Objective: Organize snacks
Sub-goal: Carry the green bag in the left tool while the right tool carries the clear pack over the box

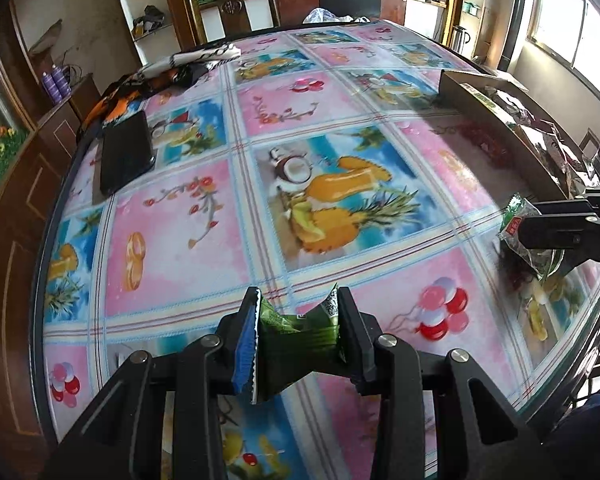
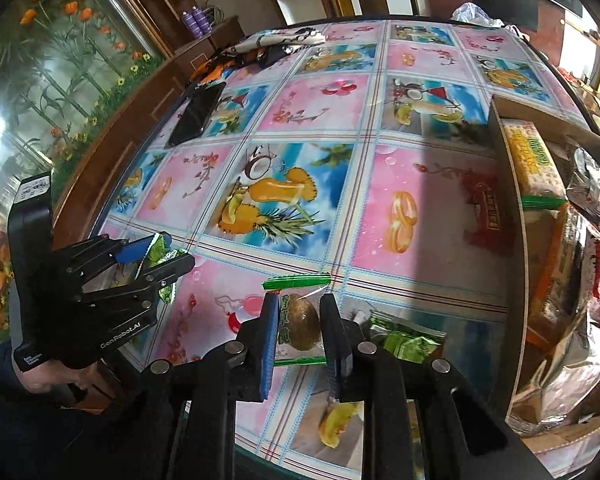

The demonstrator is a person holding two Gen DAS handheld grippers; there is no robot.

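left gripper [image 1: 298,320] clamped on a crumpled green snack [image 1: 300,336] just above the tablecloth [image 1: 180,220], right gripper [image 2: 300,328] pinching a clear cake packet [image 2: 298,320], lifted beside the snack box [image 2: 508,208], another green pack [image 2: 412,342] under it

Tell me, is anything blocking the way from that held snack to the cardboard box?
Nothing visible does. The right gripper holds a clear packet with green ends, and only bare tablecloth lies between it and the cardboard box on the right.
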